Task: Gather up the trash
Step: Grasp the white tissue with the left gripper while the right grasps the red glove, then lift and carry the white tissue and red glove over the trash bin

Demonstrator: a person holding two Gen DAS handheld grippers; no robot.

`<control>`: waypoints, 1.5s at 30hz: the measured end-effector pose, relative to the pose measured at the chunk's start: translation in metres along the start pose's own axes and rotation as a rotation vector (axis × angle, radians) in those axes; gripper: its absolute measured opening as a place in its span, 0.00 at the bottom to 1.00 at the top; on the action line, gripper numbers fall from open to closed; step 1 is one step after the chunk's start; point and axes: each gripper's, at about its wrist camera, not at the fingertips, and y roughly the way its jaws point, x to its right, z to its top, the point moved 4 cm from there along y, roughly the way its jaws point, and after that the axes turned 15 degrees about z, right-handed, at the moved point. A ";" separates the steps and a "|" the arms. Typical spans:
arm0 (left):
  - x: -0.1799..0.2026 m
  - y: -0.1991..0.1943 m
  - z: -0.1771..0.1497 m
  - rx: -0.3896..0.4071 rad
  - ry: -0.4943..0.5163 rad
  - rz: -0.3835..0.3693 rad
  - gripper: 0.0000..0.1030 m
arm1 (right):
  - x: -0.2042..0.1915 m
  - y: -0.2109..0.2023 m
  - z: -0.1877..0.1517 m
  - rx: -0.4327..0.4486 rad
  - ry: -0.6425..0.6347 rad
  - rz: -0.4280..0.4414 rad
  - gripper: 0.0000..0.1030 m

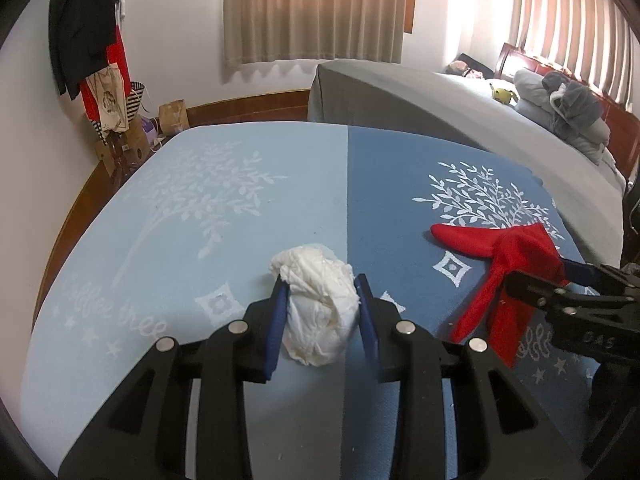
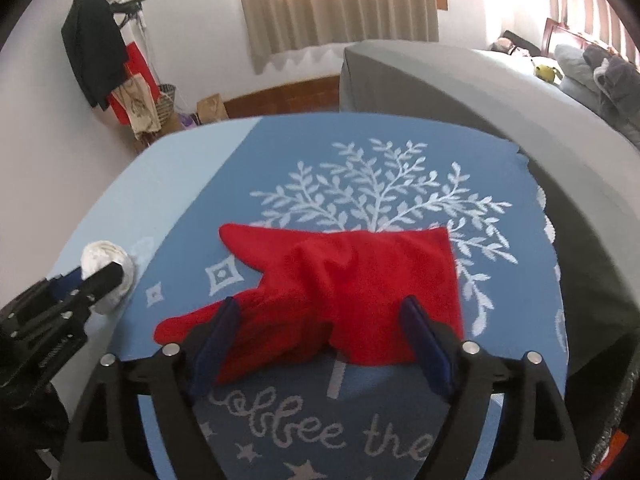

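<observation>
Left gripper point(image 1: 322, 312): its two blue pads are pressing on either side of the crumpled white tissue wad point(image 1: 316, 304), so it is gripping the wad.
Right gripper point(image 2: 324, 344): its jaws are standing wide apart around the near edge of the red cloth point(image 2: 332, 292); the pads are not pinching it.
Tissue wad: it is sitting on the blue tablecloth point(image 1: 180, 240), on the pale half just beside the seam where the pale and dark halves meet; whether it is lifting off the cloth cannot be told.
Red cloth: it is lying rumpled on the dark half of the tablecloth, over the lower part of the white tree print, well apart from the wad.
Tablecloth: it is covering the whole tabletop, with white "coffee tree" lettering running along the near edge.
Bed point(image 1: 460, 120): it is standing beyond the tablecloth's far right corner, carrying folded grey clothes.
Curtains point(image 1: 316, 12): they are hanging on the wall past the tablecloth's far edge.
Hanging clothes point(image 1: 86, 28): they are dangling beyond the tablecloth's far left corner.
</observation>
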 end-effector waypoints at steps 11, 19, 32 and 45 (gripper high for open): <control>0.001 -0.002 0.000 0.007 -0.005 -0.004 0.31 | -0.005 -0.007 0.000 0.014 -0.015 0.021 0.07; 0.019 -0.030 -0.003 0.038 -0.009 -0.041 0.31 | -0.006 -0.058 0.010 0.114 -0.014 0.055 0.06; 0.047 -0.103 0.013 0.114 -0.003 -0.077 0.31 | -0.014 -0.136 0.010 0.220 -0.012 0.088 0.06; 0.071 -0.173 0.018 0.166 0.019 -0.110 0.31 | -0.014 -0.214 -0.005 0.300 -0.031 0.073 0.06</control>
